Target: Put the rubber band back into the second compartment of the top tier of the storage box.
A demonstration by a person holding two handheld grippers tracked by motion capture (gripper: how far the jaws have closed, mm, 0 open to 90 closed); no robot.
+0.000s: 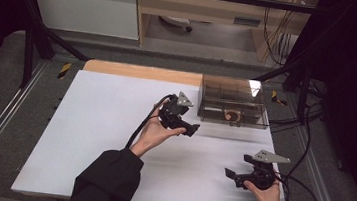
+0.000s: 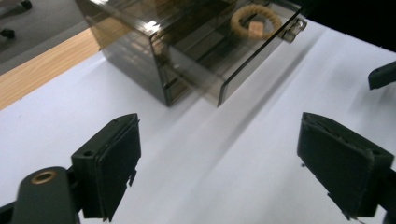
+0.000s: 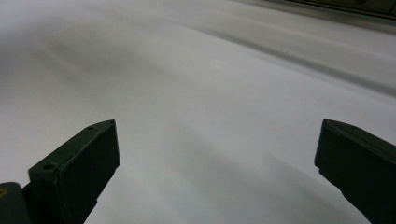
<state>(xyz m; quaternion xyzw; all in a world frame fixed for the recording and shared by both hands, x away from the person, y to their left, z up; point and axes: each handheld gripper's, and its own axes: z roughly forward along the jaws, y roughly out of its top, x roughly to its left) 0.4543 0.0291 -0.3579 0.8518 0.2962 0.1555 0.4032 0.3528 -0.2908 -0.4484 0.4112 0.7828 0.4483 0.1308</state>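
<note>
Smoked translucent plastic forms the drawer box [image 1: 234, 104], which stands on the white counter [image 1: 102, 138] at about one o'clock from the counter's middle, close to the far edge where a strip of bare wood [image 1: 142, 71] shows. Its lowest drawer [image 2: 243, 60] stands pulled out toward the person. A pale woven ring [image 2: 256, 21] with a small tag lies inside that drawer, apart from the front wall.

The left hand-held gripper [image 1: 186, 126] hangs just beside the box, at nine o'clock from it, jaws spread wide with nothing between them; the left gripper view confirms bare counter between the pads [image 2: 119, 161]. The right hand-held gripper [image 1: 239, 175] rests low near the counter's near edge, at about five o'clock, well apart from the box. Its jaws are likewise spread and empty, with only white surface ahead of them.

Assessment of handling: the ring appears light and somewhat pliable, likely cord or braided fibre, so it should not slip readily and is unlikely to break. A pinch across one side of the band, one pad inside the loop and one outside, looks the soundest hold. The tag is too small to trust as a grip point.

The box is judged rigid, thin-walled and slick, and light enough to slide if pushed. The drawer's small metal pull [image 2: 295, 29] at its front is the proper purchase; steadying the casing with the other hand-held gripper would be prudent.
</note>
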